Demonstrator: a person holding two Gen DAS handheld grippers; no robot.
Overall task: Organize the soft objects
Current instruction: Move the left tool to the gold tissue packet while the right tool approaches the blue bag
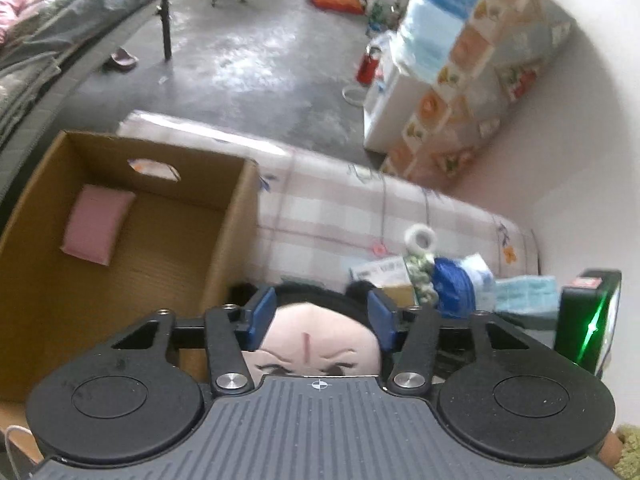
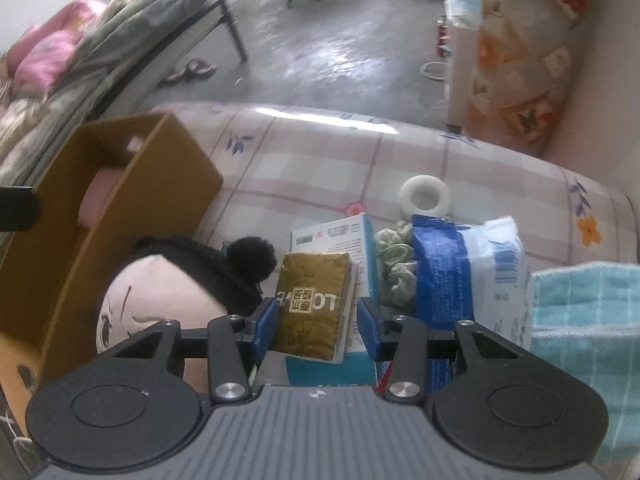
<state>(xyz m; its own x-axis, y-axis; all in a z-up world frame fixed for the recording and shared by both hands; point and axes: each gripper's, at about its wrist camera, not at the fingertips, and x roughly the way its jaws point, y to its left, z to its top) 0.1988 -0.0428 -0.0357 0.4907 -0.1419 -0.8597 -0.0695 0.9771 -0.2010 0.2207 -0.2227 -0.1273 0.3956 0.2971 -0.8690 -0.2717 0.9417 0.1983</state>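
While box (image 1: 224, 240) crowds doll (image 1: 320, 344), checked bedding (image 1: 328, 208) lies open.

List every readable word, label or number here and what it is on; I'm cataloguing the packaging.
"LOVE", seen upside down, with Chinese characters beside it that I cannot make out: on the gold tissue pack between the right gripper's fingers.
White box behind it: printed lines, too small to read.
Blue-and-white packet: barcode and print, too blurred.
Red label on the green-lit device: unreadable.

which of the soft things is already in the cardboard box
Only the small pink pillow, lying on the floor of the cardboard box. The plush doll head and the gold tissue pack are still outside it, on the checked bedcover.
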